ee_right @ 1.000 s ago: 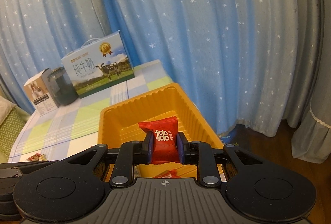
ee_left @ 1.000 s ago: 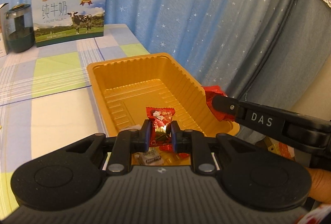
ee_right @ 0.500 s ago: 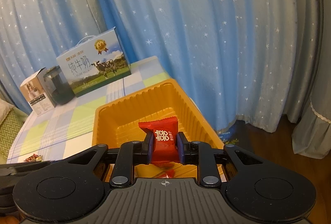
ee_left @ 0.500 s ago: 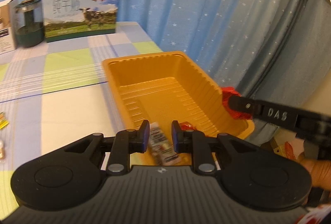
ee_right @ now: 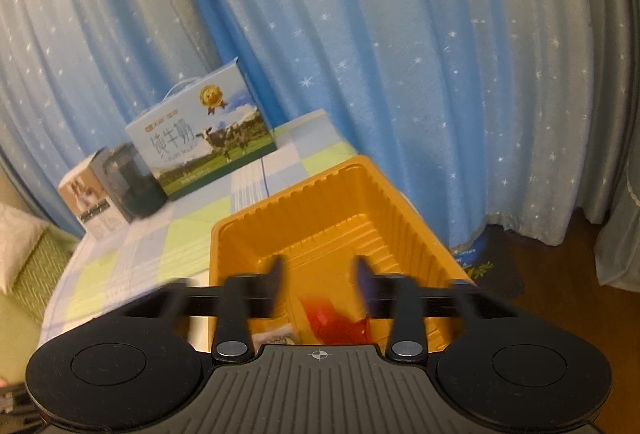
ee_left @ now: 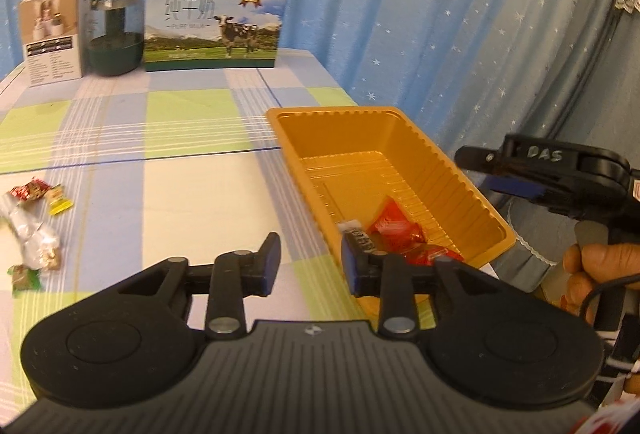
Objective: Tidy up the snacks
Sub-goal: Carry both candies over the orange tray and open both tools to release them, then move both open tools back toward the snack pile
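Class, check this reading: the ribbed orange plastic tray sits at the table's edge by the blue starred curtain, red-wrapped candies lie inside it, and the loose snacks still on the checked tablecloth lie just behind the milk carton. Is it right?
One detail is wrong. The loose wrapped snacks are not behind the milk carton; they lie well in front of it, at the near left of the checked tablecloth, as the left wrist view shows. The ribbed orange plastic tray and red-wrapped candies are as stated.

Black grippers (ee_left: 307, 262) (white "DAS" lettering)

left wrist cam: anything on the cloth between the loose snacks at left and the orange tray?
Nothing. In the left wrist view, bare checked tablecloth runs from the loose snacks to the orange tray.
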